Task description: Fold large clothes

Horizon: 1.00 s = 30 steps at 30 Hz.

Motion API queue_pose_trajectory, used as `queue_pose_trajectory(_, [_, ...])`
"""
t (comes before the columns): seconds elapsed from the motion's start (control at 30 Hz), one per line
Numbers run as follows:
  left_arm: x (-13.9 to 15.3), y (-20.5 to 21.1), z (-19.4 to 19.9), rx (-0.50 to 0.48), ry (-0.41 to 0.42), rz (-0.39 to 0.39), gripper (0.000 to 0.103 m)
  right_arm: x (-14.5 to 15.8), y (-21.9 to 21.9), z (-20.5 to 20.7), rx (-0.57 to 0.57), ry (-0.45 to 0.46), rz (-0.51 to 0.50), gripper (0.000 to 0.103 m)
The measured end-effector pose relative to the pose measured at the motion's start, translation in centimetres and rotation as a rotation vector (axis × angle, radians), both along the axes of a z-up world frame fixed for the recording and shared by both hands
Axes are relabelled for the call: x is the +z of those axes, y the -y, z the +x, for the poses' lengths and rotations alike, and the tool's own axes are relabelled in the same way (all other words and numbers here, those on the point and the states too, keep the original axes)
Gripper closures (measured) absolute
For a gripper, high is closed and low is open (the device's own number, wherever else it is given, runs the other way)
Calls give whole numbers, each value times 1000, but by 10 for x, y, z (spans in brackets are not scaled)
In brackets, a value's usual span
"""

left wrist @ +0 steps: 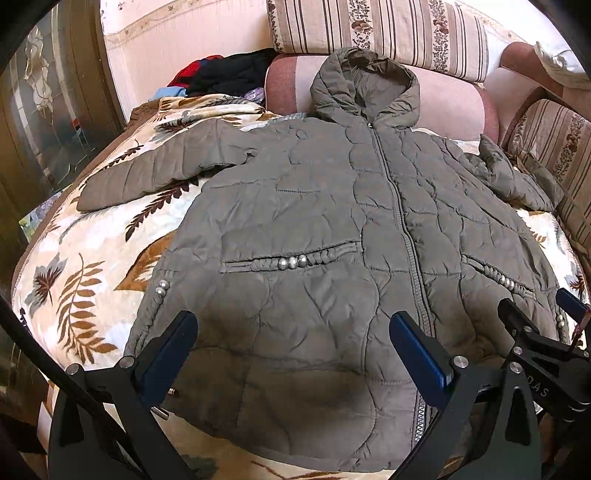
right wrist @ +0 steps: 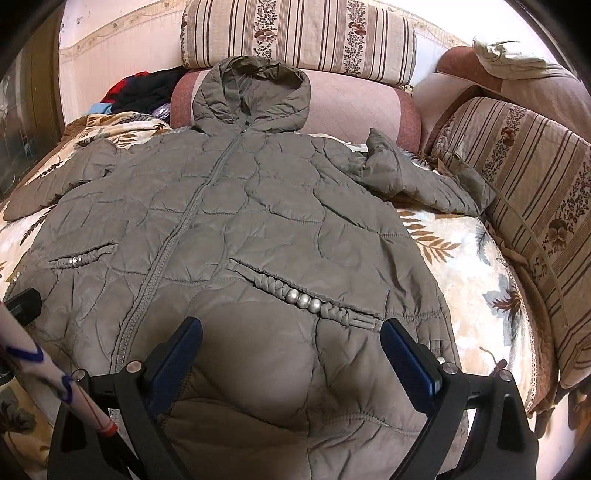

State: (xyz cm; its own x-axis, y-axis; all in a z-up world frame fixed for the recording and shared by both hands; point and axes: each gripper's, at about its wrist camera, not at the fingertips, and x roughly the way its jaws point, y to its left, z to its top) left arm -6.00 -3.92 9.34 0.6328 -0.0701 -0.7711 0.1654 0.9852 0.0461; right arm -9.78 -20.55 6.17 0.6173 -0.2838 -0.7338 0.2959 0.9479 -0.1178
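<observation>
Olive quilted jacket [left wrist: 332, 229] lay front-up lengthwise on a leaf-print blanket [left wrist: 74, 280], hood toward the striped cushions [left wrist: 376, 33]; left gripper [left wrist: 291, 354] and right gripper [right wrist: 291, 358] hovered agape, empty.

Ahead: leaf-print blanket [left wrist: 85, 266] over the bed; striped floral cushions [right wrist: 299, 33] against pale wall [left wrist: 177, 48]. Left: glazed wooden door [left wrist: 44, 110].
</observation>
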Motion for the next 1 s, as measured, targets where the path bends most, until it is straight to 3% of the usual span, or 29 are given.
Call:
queue_pose_trajectory(0.83, [-17, -15, 13, 23, -22, -7, 0, -9, -8, 7, 11, -19, -12, 4])
queue_pose_trajectory(1.0, [-20, -13, 30, 17, -39, -11, 0, -16, -6, 21, 16, -60, 2, 5])
